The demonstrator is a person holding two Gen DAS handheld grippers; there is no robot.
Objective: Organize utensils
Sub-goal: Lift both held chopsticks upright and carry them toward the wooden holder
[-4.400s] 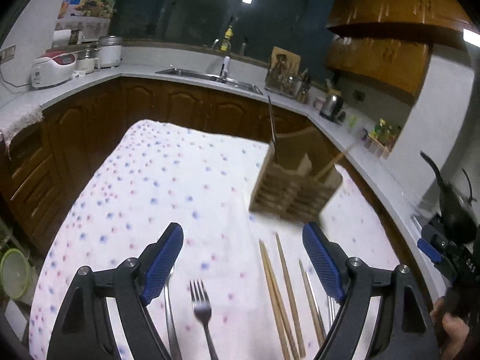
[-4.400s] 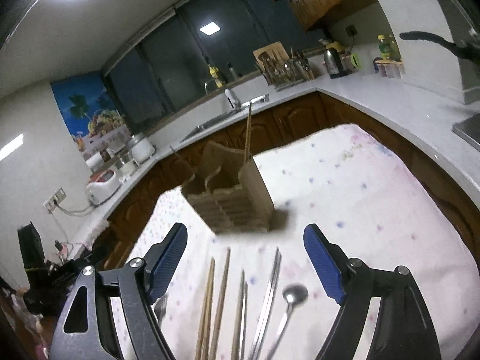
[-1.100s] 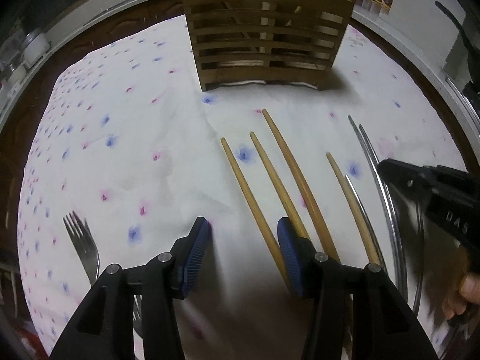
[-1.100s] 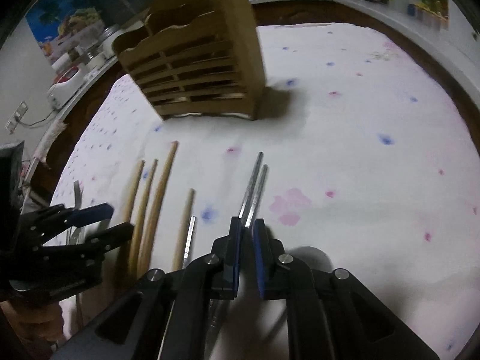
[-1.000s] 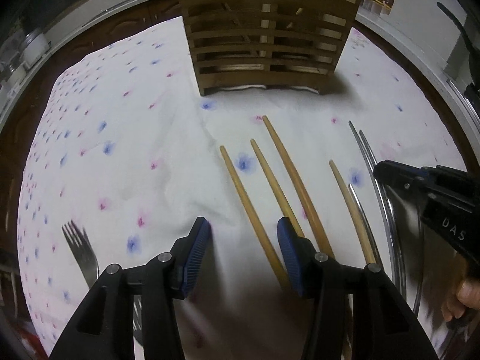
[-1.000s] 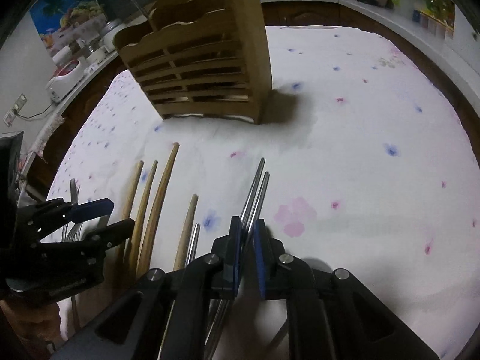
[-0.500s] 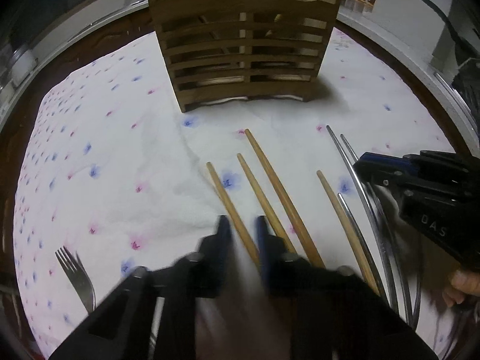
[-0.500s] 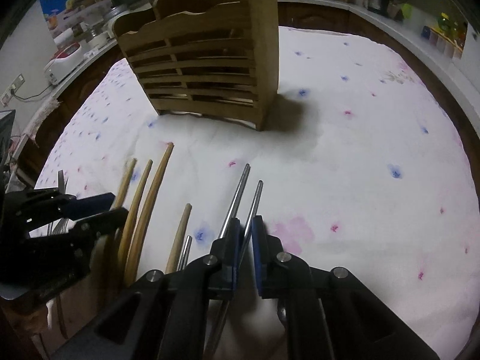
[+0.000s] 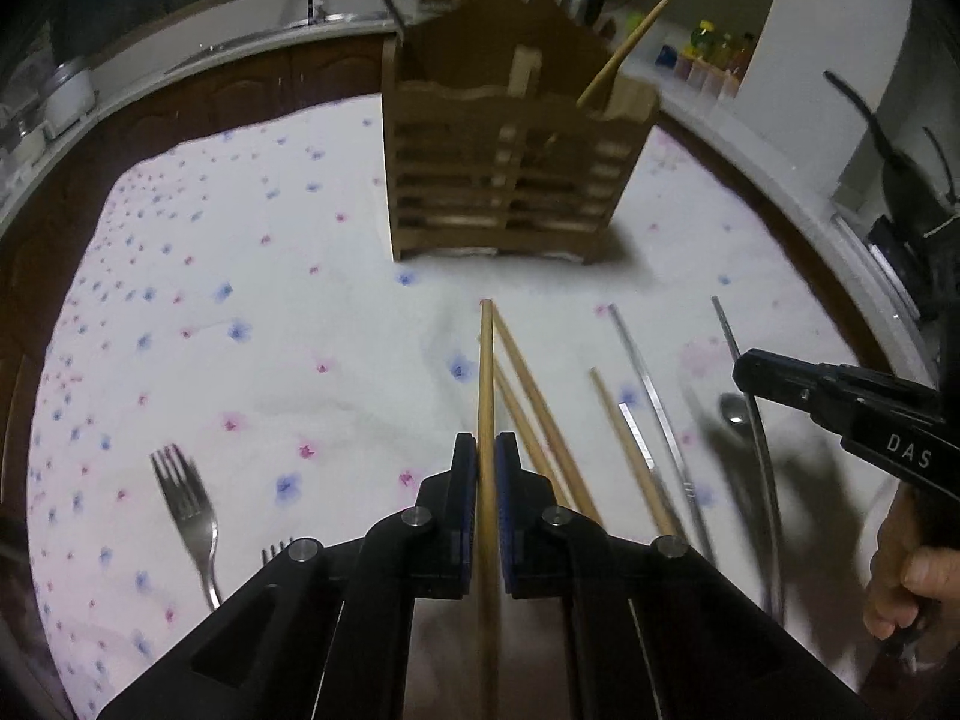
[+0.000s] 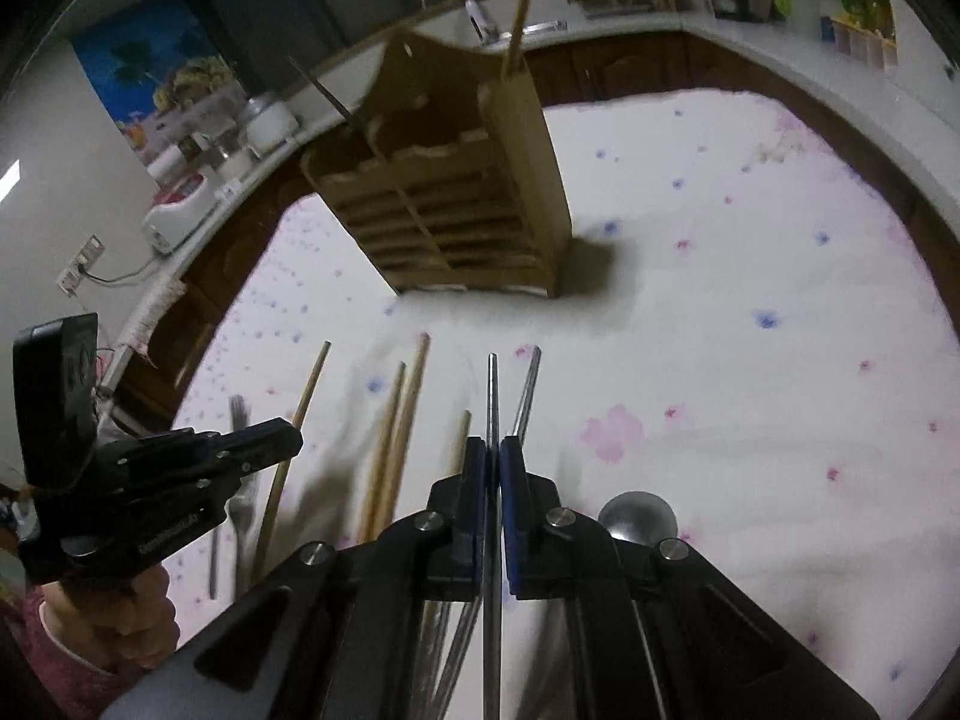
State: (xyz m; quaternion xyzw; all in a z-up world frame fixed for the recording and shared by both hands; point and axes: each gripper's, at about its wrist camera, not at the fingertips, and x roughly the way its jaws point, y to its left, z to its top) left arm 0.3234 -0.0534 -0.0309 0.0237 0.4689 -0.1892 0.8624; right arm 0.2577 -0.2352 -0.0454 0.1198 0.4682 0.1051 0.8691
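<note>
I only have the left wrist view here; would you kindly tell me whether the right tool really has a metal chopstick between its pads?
Observer: Yes. In the right wrist view the right tool is shut on one metal chopstick, which runs straight out from between the pads.
Operator: Thank you. Is the second one in the grip too?
Observer: No. The second metal chopstick sits outside the pads, just right of them in that view.
Operator: And the wooden holder, is its end wall slatted like the front?
Observer: No, the end wall facing that camera is a solid panel.
</note>
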